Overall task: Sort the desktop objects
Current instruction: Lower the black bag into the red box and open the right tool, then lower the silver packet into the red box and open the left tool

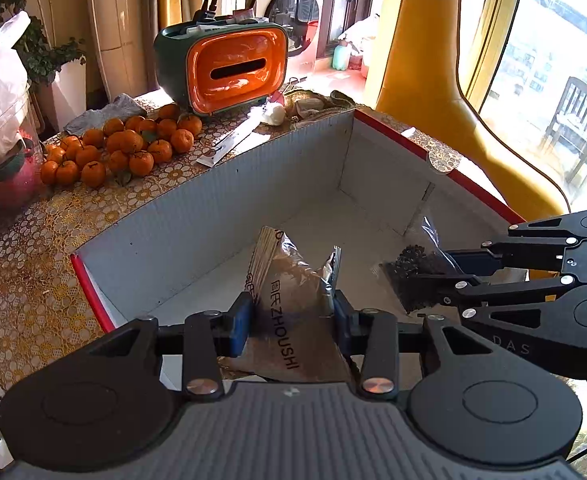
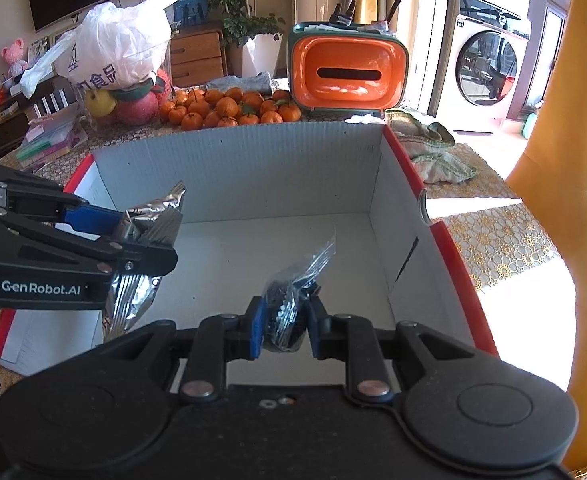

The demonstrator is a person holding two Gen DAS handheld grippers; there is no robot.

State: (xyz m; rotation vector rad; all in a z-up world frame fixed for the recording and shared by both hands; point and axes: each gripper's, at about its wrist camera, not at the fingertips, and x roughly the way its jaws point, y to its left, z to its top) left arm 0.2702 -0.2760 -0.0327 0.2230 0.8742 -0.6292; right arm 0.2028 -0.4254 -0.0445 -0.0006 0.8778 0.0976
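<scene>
Gripping a brown foil pouch (image 1: 293,316), left claw (image 1: 293,320) — right claw (image 2: 283,326) clenched on clear bag (dark beads) (image 2: 289,304), over cardboard box (image 2: 253,168).

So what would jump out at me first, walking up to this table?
Probably the two grippers over the open cardboard box: the left gripper clamps a foil snack bag, and the right gripper clamps a small clear bag of dark bits. Behind the box sit a heap of mandarins and an orange-fronted organizer.
</scene>
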